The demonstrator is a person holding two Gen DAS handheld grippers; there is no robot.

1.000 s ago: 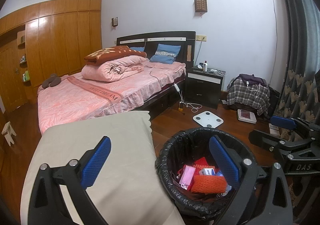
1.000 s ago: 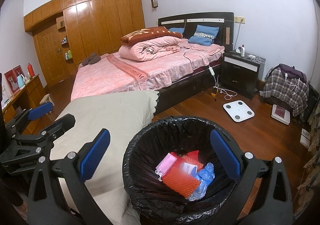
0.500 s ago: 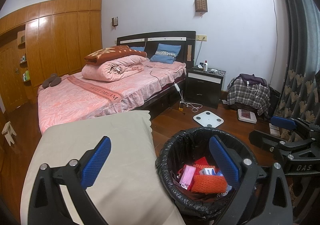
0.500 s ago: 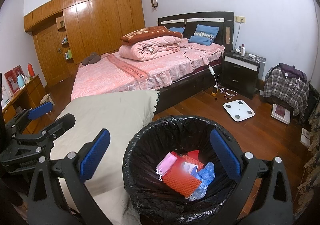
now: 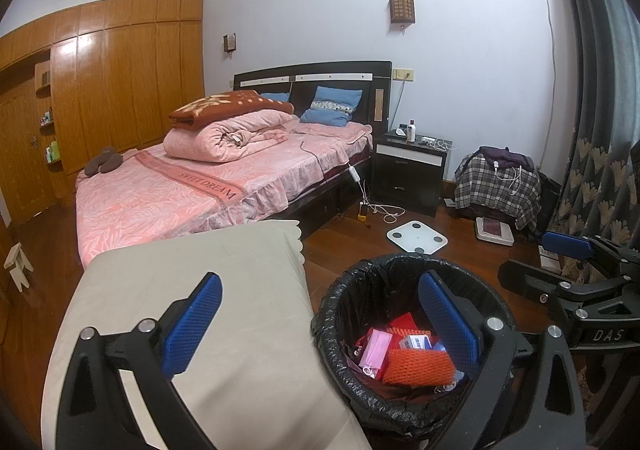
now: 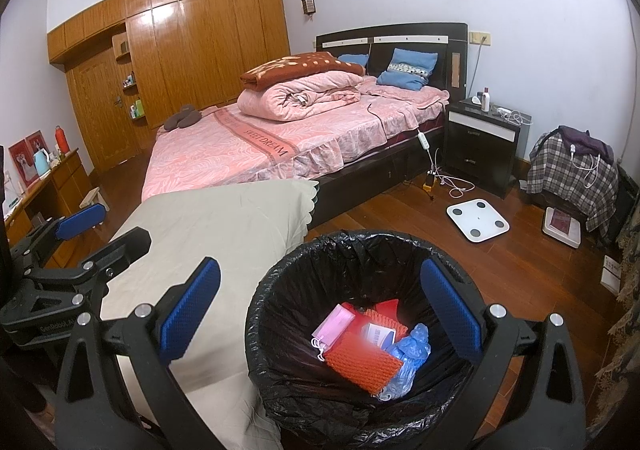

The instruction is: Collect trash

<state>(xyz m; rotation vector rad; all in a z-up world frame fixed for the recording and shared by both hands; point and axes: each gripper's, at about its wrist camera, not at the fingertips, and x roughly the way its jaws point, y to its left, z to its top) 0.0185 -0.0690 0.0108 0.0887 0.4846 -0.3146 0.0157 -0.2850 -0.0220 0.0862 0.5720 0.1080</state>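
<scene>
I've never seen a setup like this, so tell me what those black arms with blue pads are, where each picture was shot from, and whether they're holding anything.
Those are two hand-held grippers, each carried by a person, with a fisheye camera looking along its fingers. One picture is from the left gripper, the other from the right gripper; each also glimpses the other at its edge. Both stand open and hold nothing. Below them is a bin with a black liner beside a beige cushion. Inside lie an orange mesh pad, a pink face mask, a small white box and a crumpled blue bag. Behind is a bed.
</scene>
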